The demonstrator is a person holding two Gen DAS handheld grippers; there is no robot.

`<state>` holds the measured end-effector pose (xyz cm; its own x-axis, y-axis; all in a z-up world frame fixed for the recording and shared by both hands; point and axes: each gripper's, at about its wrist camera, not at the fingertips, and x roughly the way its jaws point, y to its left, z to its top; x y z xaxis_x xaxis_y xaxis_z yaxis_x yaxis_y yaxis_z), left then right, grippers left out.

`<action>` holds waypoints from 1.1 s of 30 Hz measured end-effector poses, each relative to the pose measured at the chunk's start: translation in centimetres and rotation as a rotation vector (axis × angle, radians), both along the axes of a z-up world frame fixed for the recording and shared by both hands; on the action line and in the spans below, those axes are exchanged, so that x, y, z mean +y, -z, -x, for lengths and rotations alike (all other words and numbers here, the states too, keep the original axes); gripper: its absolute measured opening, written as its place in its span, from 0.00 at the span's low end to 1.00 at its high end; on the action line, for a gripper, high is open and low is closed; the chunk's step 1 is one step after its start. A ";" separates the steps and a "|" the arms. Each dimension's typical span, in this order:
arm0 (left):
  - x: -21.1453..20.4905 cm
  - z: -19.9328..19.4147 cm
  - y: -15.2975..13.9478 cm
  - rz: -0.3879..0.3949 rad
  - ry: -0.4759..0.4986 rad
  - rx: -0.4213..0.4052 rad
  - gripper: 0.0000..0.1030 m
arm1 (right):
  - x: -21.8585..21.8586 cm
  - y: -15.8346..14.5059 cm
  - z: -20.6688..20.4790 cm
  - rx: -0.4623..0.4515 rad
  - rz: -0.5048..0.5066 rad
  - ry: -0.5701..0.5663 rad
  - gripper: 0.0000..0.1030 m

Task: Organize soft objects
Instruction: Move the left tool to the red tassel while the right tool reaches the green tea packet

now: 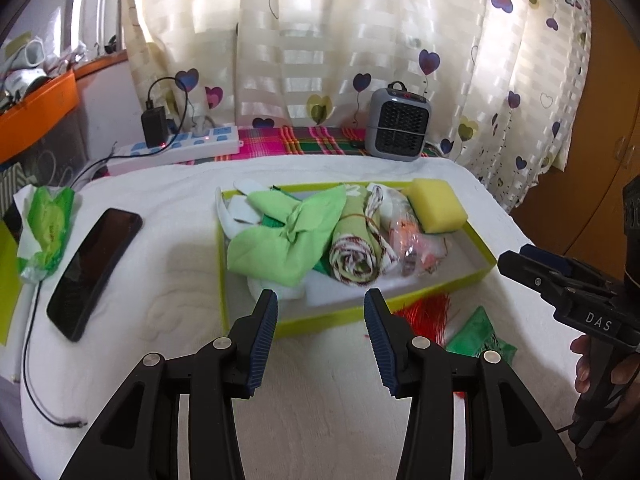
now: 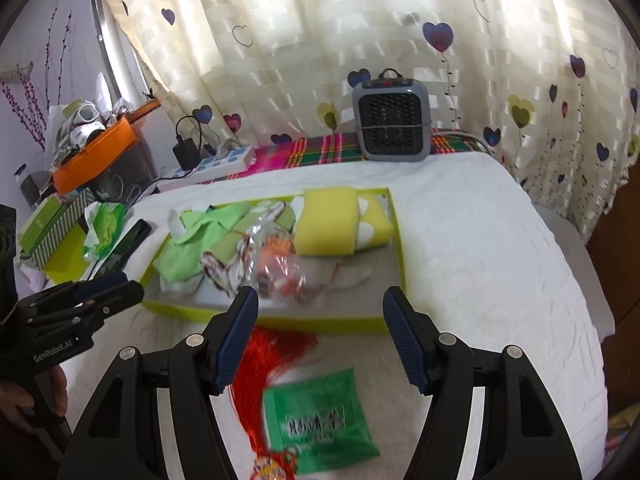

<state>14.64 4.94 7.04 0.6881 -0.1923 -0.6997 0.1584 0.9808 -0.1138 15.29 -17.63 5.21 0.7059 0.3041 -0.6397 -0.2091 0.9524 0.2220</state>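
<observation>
A shallow yellow-green box (image 1: 352,314) (image 2: 264,314) sits on the white bed cover. It holds a light green cloth (image 1: 288,236) (image 2: 192,240), a rolled patterned cloth (image 1: 354,256), a clear plastic bag with orange bits (image 1: 412,244) (image 2: 276,264) and a yellow sponge (image 1: 434,206) (image 2: 328,226). A red tassel (image 2: 272,356) (image 1: 426,314) and a green packet (image 2: 320,416) (image 1: 478,332) lie on the cover in front of the box. My left gripper (image 1: 320,308) is open and empty at the box's near edge. My right gripper (image 2: 318,308) is open and empty above the tassel and packet.
A black phone (image 1: 94,272) and a green wipes pack (image 1: 48,224) lie left of the box. A power strip (image 1: 180,148) with charger and a small grey heater (image 1: 398,122) (image 2: 392,120) stand at the back by the curtain. An orange tray (image 2: 92,160) sits far left.
</observation>
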 end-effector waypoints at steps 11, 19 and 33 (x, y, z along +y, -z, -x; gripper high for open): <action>-0.5 1.8 1.2 0.041 0.030 0.024 0.43 | -1.7 1.8 2.9 0.023 -0.050 0.028 0.64; -0.8 2.6 2.7 0.069 0.050 0.062 0.43 | -2.8 3.9 4.5 0.068 -0.073 0.031 0.64; -1.1 2.9 3.9 0.087 0.066 0.096 0.43 | -1.7 6.2 3.7 0.138 -0.050 -0.003 0.64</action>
<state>11.72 3.81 3.11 0.6029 -0.2980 -0.7401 0.2066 0.9543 -0.2159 11.57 -19.35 -0.97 0.6109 0.3404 -0.7148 -0.1763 0.9387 0.2964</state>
